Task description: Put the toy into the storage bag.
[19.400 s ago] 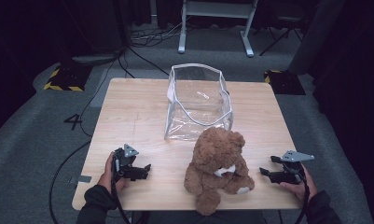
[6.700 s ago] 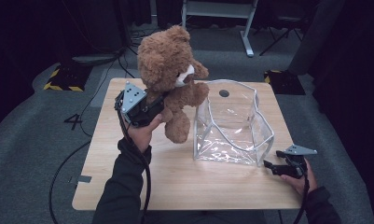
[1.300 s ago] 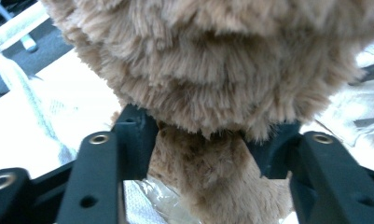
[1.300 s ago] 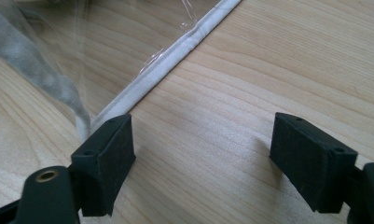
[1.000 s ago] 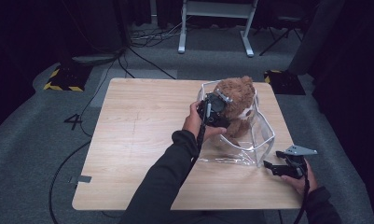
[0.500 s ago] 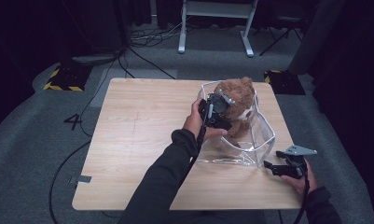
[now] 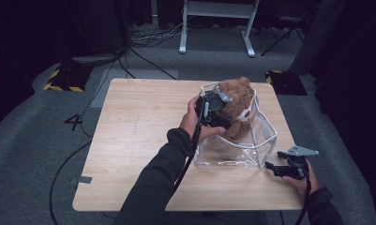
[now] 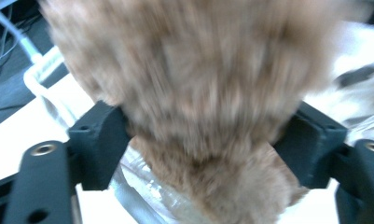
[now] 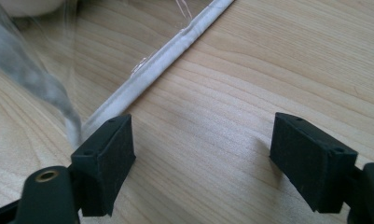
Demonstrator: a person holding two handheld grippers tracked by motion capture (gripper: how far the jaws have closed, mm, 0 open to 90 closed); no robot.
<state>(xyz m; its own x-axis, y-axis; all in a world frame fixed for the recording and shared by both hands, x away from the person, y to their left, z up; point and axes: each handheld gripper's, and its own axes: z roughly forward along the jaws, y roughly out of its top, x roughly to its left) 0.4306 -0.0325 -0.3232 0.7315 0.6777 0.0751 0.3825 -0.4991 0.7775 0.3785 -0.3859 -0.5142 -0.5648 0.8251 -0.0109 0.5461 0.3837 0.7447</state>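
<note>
Table (image 7: pixel 139 140): pale wood, square to me, with everything I'm working on sitting on its right half.
Clear bag (image 7: pixel 263 140): a see-through box-shaped bag with white piping along its edges, standing open-topped on the table; in my right gripper view its piped bottom edge (image 9: pixel 175 49) runs slantwise across the wood just past my jaws.
Teddy bear (image 7: pixel 237 101): brown and furry, upright inside the clear bag — its head pokes above the rim at the far side. In my left gripper view its fur (image 8: pixel 198 84) is blurred and very close.
My left gripper (image 7: pixel 217 110): reached in at the bag's near-left top, right against the bear. My jaws have just been opening; the bear's fur lies between them and brushes both pads, but whether they press on it I cannot tell.
My right gripper (image 9: pixel 201 158): resting low at the table's right edge, just beside the bag's near-right corner — jaws wide apart, bare wood between them, holding nothing.
</note>
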